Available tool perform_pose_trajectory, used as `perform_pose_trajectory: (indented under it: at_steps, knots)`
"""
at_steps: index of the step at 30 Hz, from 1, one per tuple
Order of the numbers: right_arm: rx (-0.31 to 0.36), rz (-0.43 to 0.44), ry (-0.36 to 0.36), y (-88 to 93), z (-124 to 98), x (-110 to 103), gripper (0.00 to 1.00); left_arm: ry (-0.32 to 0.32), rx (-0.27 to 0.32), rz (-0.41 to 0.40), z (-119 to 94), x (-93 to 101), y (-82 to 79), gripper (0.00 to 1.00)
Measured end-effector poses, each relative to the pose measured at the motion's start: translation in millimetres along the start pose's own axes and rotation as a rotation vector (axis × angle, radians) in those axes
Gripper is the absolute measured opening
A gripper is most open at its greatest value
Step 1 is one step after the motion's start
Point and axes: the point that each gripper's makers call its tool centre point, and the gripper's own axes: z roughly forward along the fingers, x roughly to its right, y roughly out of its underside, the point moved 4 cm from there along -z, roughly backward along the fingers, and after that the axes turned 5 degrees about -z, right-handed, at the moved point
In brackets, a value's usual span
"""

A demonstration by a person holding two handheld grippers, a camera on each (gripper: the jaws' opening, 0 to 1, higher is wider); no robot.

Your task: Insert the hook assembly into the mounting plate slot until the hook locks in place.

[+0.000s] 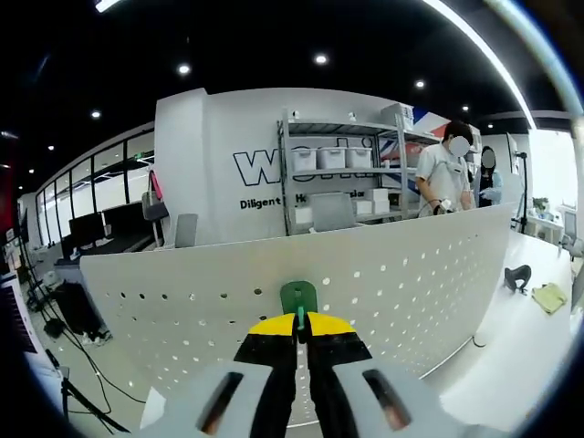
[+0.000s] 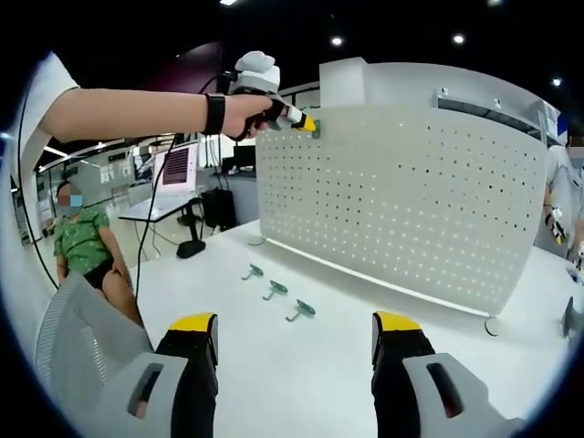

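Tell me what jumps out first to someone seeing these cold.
The big white perforated panel standing upright on the white table, with the left claw pressing a green hook against its upper corner. Next, three more green hooks lying in a row on the table before the panel, beyond the right claw, which is open.

Large dark letters "Wo" on the white wall (image 1: 219, 155), rest hidden behind a metal shelf (image 1: 342, 164), smaller dark line beneath beginning "Diligent", further words cut off, no other readable text
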Motion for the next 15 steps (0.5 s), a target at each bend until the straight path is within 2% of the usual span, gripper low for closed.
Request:
perform_pose_trajectory:
  at_steps: [15]
  knots:
    - [-0.007,0.009,-0.001,2.2,2.8,0.5,0.69,-0.041,-0.023,-0.019,5.5,-4.7,1.2,0.02]
